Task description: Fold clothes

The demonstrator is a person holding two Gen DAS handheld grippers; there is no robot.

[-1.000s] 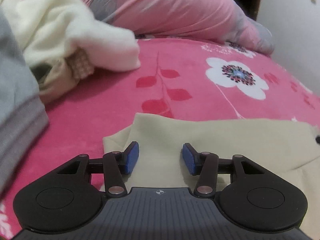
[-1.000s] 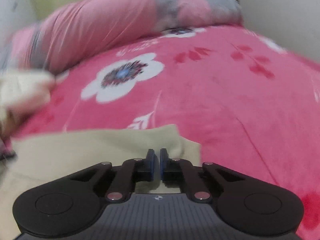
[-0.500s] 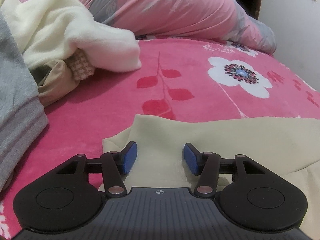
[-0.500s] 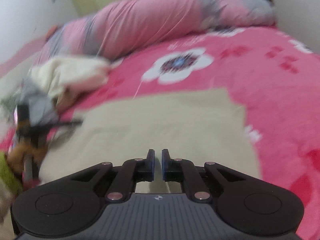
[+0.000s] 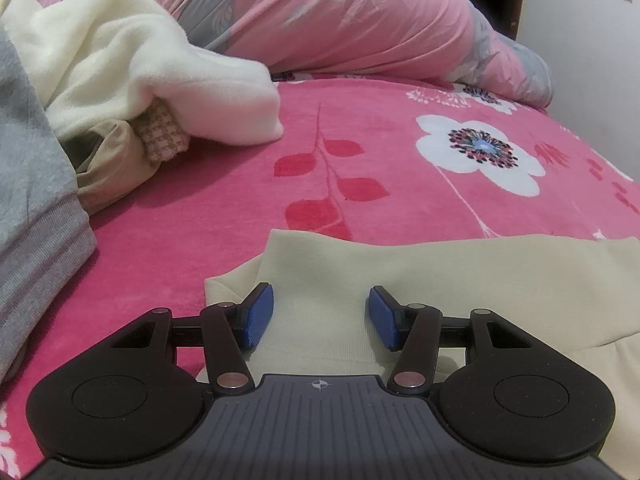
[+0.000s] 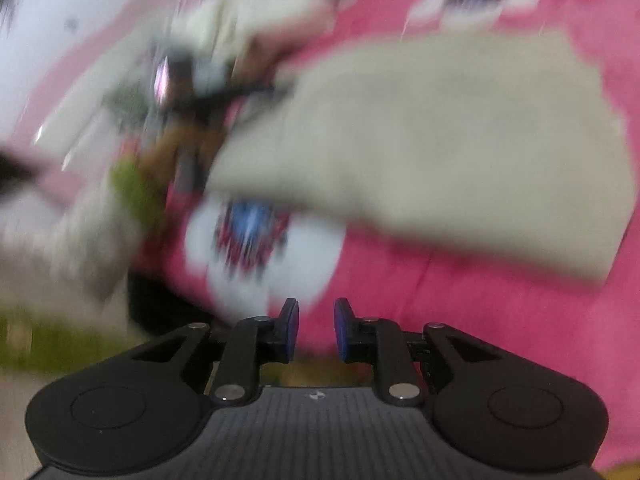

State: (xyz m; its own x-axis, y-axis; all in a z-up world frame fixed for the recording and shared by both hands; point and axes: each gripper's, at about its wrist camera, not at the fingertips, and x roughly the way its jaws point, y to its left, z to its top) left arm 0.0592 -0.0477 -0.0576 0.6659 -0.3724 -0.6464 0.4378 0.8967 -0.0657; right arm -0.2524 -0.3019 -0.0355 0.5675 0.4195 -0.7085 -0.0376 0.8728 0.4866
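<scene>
A cream garment lies flat on the pink flowered bedspread. My left gripper is open, low over the garment's near left corner, blue pads on either side of the cloth and holding nothing. In the blurred right wrist view the same garment lies folded further off. My right gripper is partly open and empty, above bare bedspread, apart from the garment.
A pile of unfolded clothes sits at the left: a fluffy cream top, a grey garment and a tan one. A pink and grey pillow lies along the back. A white wall is at the right.
My right gripper let go of the garment, opened partway and pulled back fast toward the bed's near edge. My left gripper stayed open in the same place.
</scene>
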